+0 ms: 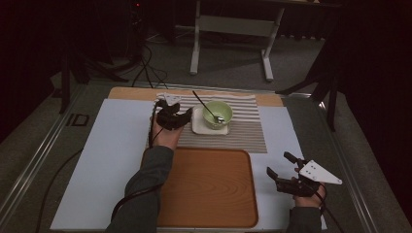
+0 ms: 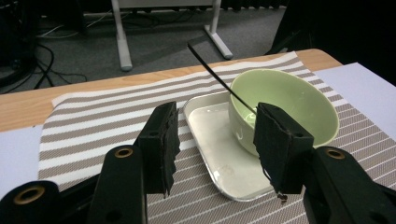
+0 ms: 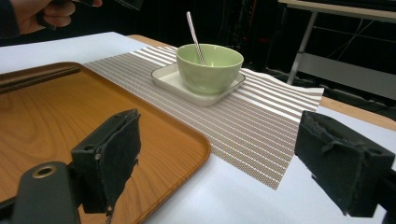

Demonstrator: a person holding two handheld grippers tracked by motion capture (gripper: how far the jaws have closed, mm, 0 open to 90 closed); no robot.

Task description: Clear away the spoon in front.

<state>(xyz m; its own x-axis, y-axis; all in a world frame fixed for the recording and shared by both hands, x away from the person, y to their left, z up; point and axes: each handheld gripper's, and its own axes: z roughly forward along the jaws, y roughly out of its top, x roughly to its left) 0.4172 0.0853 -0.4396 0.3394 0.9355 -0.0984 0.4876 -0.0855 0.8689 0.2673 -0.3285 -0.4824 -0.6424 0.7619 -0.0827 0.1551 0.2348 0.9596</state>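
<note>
Left gripper (image 1: 171,116), jaws open, beside green bowl (image 1: 217,114) near table's far edge; right gripper (image 1: 291,175) open near right edge.

The person wears dark grey sleeves (image 1: 145,184), and each black gripper has brass-ringed screw holes (image 2: 123,152), a grey triangular plate (image 1: 319,173) and a black cable (image 1: 127,198).

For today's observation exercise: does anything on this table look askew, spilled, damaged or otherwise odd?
Nothing is spilled or tipped. The green bowl sits upright on the white dish, spoon leaning inside. One small oddity: the black pads of the left claw look frayed and ragged at their edges.
</note>
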